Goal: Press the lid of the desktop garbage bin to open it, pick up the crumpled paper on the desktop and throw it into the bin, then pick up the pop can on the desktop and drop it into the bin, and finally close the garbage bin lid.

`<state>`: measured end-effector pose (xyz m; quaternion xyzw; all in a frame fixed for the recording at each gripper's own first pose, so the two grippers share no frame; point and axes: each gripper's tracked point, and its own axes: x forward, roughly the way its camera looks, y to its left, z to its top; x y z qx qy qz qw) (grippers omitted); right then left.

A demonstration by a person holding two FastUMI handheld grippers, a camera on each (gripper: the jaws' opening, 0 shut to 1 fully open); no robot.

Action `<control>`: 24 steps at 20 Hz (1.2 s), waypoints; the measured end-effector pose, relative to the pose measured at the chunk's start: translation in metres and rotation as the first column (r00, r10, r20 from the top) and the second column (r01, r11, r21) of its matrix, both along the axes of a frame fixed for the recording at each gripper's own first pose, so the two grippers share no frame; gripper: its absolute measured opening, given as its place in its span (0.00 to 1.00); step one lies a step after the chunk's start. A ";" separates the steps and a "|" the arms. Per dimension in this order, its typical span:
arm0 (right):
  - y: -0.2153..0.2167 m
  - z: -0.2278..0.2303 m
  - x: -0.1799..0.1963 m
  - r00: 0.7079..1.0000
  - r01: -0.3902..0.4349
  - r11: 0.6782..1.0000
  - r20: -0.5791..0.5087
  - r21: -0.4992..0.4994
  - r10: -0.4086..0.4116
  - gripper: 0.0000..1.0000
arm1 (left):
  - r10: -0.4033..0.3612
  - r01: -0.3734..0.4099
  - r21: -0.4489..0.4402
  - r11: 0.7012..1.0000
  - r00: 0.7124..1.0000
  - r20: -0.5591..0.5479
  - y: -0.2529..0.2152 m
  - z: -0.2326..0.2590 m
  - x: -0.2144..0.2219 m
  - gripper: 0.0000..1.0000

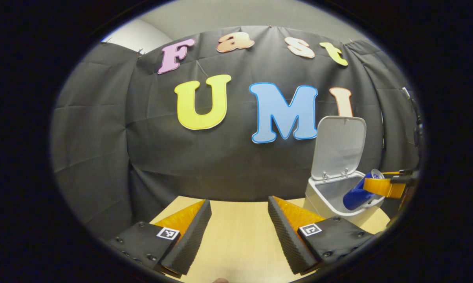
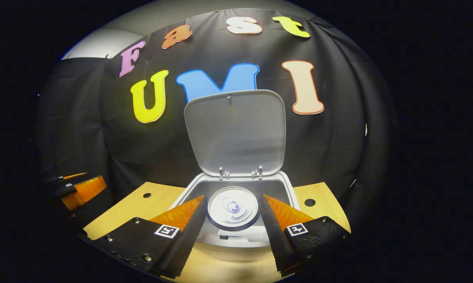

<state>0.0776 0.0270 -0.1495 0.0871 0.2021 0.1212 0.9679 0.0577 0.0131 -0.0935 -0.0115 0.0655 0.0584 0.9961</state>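
Observation:
The white desktop bin (image 1: 319,198) stands on the wooden table with its lid (image 1: 338,145) tipped up against the wall. A blue pop can (image 1: 356,196) hangs tilted over the bin's opening, and my right gripper (image 1: 382,186) is shut on it. In the right gripper view the can's silver end (image 2: 233,207) faces me between my right gripper (image 2: 233,197) fingers, right above the open bin (image 2: 293,196) and below its raised lid (image 2: 234,133). My left gripper (image 1: 239,201) is open over bare table to the left of the bin. The can hides the bin's inside.
The light wooden table (image 1: 240,236) ends at the black cloth wall just behind the bin. Two small round holes (image 2: 147,195) (image 2: 309,202) sit in the tabletop on either side of the bin. The left gripper (image 2: 79,190) shows at the far left edge.

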 end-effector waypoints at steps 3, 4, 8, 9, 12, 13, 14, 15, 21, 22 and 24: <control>-0.001 -0.013 0.004 0.999 0.007 1.000 -0.033 -0.014 -0.007 0.84 | 0.004 -0.004 0.000 1.000 1.000 -0.004 0.001 -0.003 0.001 0.99; -0.002 -0.017 0.005 0.999 0.010 1.000 -0.040 -0.017 -0.011 0.84 | 0.005 -0.005 0.001 1.000 1.000 -0.006 0.002 -0.003 0.002 0.99; -0.004 -0.026 0.008 0.998 0.017 0.999 -0.055 -0.028 -0.019 0.84 | 0.010 -0.010 0.006 1.000 1.000 -0.012 0.004 -0.005 0.005 1.00; -0.004 -0.027 0.009 0.998 0.017 0.999 -0.058 -0.030 -0.019 0.84 | 0.011 -0.011 0.006 1.000 1.000 -0.013 0.004 -0.005 0.006 1.00; -0.004 -0.027 0.011 0.998 0.019 1.000 -0.058 -0.025 -0.020 0.85 | 0.008 -0.008 0.005 1.000 1.000 -0.016 0.002 -0.007 0.009 0.99; -0.004 -0.028 0.011 0.998 0.020 1.000 -0.060 -0.024 -0.022 0.85 | 0.007 -0.006 0.007 1.000 1.000 -0.016 0.001 -0.006 0.009 0.99; -0.004 -0.028 0.012 0.998 0.021 0.999 -0.061 -0.025 -0.022 0.85 | 0.006 -0.006 0.009 1.000 1.000 -0.017 0.000 -0.006 0.010 1.00; -0.005 -0.027 0.012 0.998 0.021 1.000 -0.061 -0.024 -0.022 0.85 | 0.003 -0.003 0.011 1.000 1.000 -0.015 -0.001 -0.007 0.011 1.00; -0.007 -0.028 0.014 0.998 0.025 1.000 -0.061 -0.017 -0.026 0.85 | -0.006 0.006 0.015 1.000 1.000 -0.019 -0.006 -0.007 0.017 1.00; -0.007 -0.028 0.014 0.998 0.025 1.000 -0.061 -0.017 -0.026 0.85 | -0.007 0.008 0.016 1.000 1.000 -0.019 -0.007 -0.007 0.017 1.00; -0.007 -0.027 0.014 0.998 0.026 1.000 -0.060 -0.015 -0.027 0.85 | -0.010 0.011 0.018 1.000 1.000 -0.018 -0.007 -0.007 0.019 1.00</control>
